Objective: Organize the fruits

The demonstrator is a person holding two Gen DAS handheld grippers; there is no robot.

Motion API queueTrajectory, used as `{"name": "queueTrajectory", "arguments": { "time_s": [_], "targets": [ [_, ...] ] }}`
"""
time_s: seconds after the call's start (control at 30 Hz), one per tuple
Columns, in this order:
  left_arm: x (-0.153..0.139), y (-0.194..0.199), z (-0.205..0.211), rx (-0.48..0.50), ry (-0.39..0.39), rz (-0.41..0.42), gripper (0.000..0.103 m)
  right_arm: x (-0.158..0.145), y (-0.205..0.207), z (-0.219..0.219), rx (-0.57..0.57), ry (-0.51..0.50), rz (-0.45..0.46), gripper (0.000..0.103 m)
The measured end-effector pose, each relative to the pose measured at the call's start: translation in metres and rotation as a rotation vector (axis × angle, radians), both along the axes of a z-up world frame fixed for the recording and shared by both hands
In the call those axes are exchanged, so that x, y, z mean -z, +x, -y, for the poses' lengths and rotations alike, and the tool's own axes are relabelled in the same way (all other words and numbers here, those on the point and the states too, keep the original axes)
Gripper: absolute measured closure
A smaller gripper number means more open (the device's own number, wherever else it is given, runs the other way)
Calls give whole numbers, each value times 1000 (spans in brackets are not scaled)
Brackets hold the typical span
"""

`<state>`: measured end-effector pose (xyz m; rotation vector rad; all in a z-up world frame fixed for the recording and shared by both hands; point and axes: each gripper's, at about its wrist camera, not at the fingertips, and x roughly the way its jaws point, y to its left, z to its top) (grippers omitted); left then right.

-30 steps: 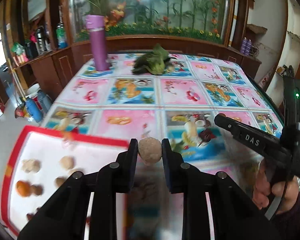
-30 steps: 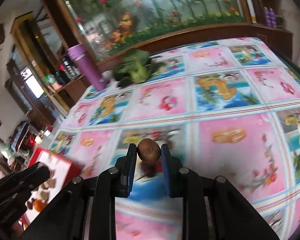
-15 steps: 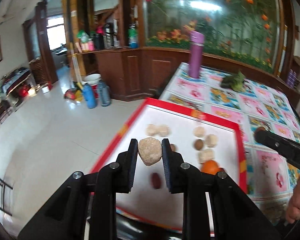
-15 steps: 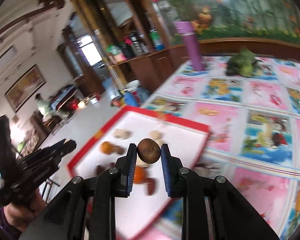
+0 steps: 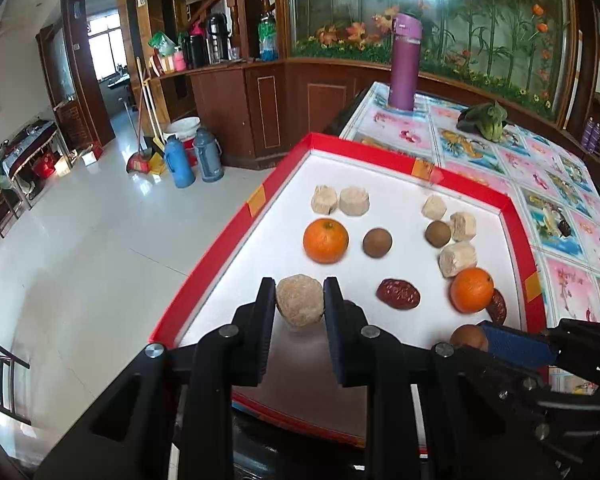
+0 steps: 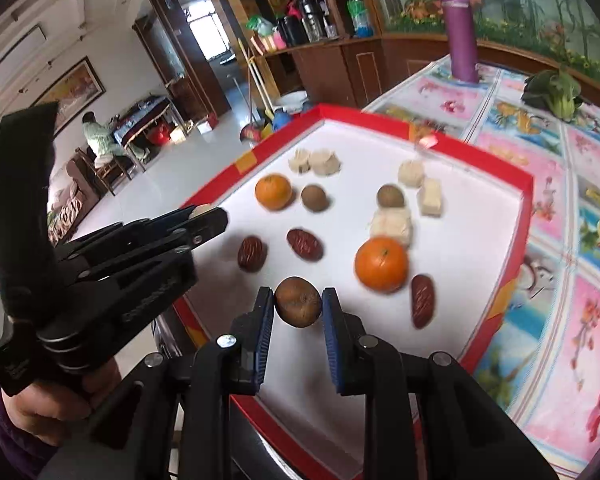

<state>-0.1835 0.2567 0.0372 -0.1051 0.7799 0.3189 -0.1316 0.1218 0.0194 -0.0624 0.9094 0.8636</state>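
Glossy pale floor tiles and dark wood cabinets frame a table spread with a shiny printed cloth, on whose near left corner sits a shallow white tray with a red rim.

Nearest, the left gripper has its blue-padded jaws closed on a rough, sandy, roundish lump, held over the tray's near left part; whether it touches the tray floor I cannot tell. The right gripper is likewise clamped on a smooth, dull-brown round fruit, hanging over the near middle of the tray.

Beyond them the tray is already well stocked, so the sorting looks far along. Three wrinkled, glossy dark-red dates lie near the front. Two bright oranges with dimpled peel follow: one on the right, touching a pale block, the other to the left. Two more brown round fruits sit mid-tray. Farther back are chalky, cream-coloured chunky pieces, a pair at far left and three at far right.

What remains, I judge, is setting down the two held pieces beside their like. One small dark item lies on the cloth right of the tray; what it is I cannot tell. Farthest stand a matte purple flask and a leafy green vegetable.
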Motion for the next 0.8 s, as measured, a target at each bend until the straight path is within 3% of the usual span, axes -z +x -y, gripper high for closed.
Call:
{"name": "queueTrajectory", "arguments": {
  "time_s": [0.33, 0.4, 0.47, 0.53, 0.8],
  "targets": [
    [17, 5, 1, -10, 9, -66, 76, 15, -7, -7, -14, -41, -20, 80],
    [20, 7, 0, -19, 5, -89, 65, 14, -9, -6, -15, -48, -21, 79],
    [18, 4, -1, -37, 6, -80, 41, 13, -10, -5, -24, -58, -23, 77],
    [14, 0, -1, -50, 21, -65, 31, 8, -12, 0, -17, -53, -3, 74],
    [-7, -6, 8, -50, 35, -20, 23, -22, -1, 45, 73, 66, 51, 56]
  ]
}}
